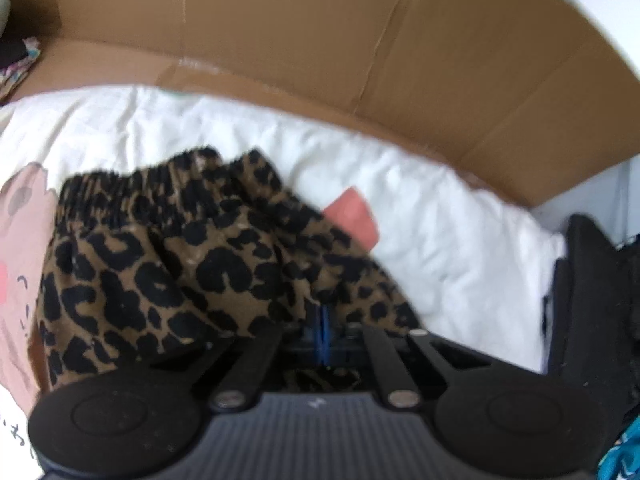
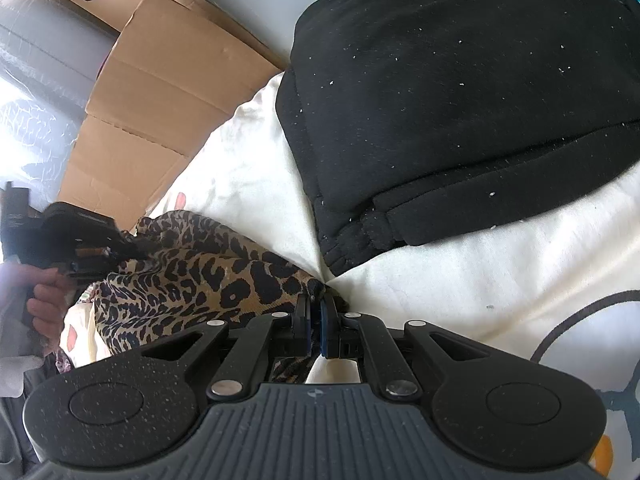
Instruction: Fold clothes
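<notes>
1. A leopard-print garment [image 1: 168,264] lies bunched on a white bedcover [image 1: 440,240], its gathered elastic waistband turned toward the cardboard sheet [image 1: 320,40] that stands along the cover's far edge.

2. The left gripper [image 1: 323,322] has its jaws pressed together on the near hem of the leopard-print garment; the cloth drapes over the fingertips and hides most of them, with only the blue pads showing in a thin line.

3. The right gripper [image 2: 315,312] pinches a corner of the same garment [image 2: 192,276], its jaws closed on a small peak of fabric near the middle of the bedcover [image 2: 440,300].

4. Seen from the right wrist, the left gripper [image 2: 132,250] holds the garment's opposite end near the cardboard [image 2: 160,92], with the person's hand [image 2: 44,300] wrapped around its handle.

5. A black sweatshirt [image 2: 460,100], flecked with white lint, lies folded on the bedcover just beyond the right gripper, its ribbed cuff near the pinched corner but apart from it.

6. A pink cloth [image 1: 20,280] with a printed face sits at the cover's left edge, partly under the leopard-print garment; a small pink patch [image 1: 354,216] shows beside the fabric's far side.
</notes>
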The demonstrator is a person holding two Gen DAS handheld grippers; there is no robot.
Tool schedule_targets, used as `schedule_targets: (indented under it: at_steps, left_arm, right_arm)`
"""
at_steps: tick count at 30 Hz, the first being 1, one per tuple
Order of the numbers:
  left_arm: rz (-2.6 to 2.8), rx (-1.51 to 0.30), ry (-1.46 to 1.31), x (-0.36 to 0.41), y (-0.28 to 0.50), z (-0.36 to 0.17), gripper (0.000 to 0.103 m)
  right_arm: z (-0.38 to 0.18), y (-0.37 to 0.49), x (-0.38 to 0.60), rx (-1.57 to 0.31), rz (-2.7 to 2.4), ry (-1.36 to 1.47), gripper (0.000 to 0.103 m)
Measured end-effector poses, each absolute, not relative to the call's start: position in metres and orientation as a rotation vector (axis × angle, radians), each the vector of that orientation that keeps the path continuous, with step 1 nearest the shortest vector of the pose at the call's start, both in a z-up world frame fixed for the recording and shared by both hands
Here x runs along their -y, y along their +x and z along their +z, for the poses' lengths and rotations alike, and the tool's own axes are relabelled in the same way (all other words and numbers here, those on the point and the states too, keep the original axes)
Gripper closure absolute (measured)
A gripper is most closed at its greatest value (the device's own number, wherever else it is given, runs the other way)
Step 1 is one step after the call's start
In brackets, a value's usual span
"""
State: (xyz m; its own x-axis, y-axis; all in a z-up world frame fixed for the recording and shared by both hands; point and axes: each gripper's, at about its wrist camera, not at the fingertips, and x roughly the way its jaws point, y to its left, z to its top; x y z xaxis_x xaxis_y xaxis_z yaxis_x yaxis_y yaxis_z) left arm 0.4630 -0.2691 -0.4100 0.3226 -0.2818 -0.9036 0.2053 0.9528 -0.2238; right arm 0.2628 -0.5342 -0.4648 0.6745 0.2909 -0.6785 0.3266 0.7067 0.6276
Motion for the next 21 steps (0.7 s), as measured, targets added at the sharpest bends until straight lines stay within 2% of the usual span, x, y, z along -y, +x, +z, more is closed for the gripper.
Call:
schedule_targets:
  at_steps: [10,21]
  left_arm:
    - [-0.369,-1.114,-0.083,0.295,0.468,-0.400,0.103]
    - [-0.376,-1.129,-0.090,0.313,0.476,-0.421,0.103]
  right_arm:
    - [-0.466,0.262,0.535,-0.857,-0.023,0.808,0.101]
    - [-0.461,0.254,0.533,-0.850,-0.039,0.796,0.101]
